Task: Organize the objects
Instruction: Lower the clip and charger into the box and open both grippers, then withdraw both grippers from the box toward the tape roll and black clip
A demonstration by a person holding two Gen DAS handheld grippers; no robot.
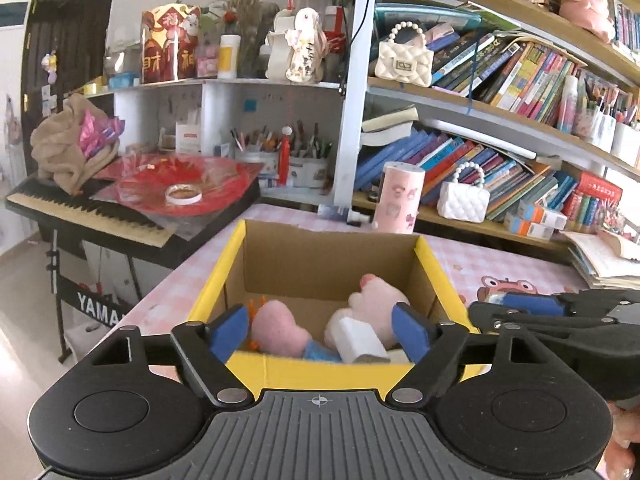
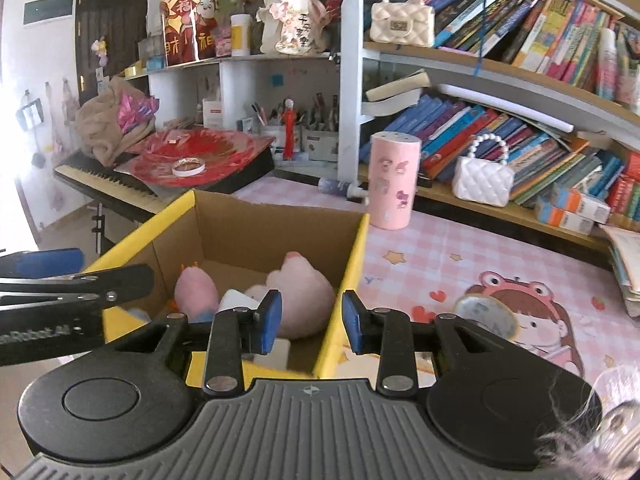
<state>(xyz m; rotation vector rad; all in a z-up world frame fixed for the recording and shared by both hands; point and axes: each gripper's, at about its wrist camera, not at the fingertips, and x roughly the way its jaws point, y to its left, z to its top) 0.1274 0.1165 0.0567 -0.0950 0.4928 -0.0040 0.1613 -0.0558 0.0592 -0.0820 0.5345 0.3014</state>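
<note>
An open cardboard box with yellow edges (image 1: 236, 256) stands on the pink checked table cover (image 1: 460, 256). Inside lie a pink plush toy (image 1: 276, 324), a larger pink plush (image 1: 380, 304) and a white block (image 1: 358, 338). My left gripper (image 1: 320, 332) hovers over the box's near edge, jaws wide open and nothing between them. My right gripper (image 2: 312, 320) is at the box's right wall (image 2: 352, 256), open, one pad inside the box and one outside; the pads do not press on the wall. From the left wrist view it shows side-on at the right.
A pink cylinder (image 2: 394, 180) and a white handbag (image 2: 484, 180) stand behind the box by the bookshelf. A round silvery disc (image 2: 486, 316) lies on the table to the right. A keyboard (image 1: 84, 216) with red wrappers sits left. Books are stacked at the right edge (image 2: 628, 264).
</note>
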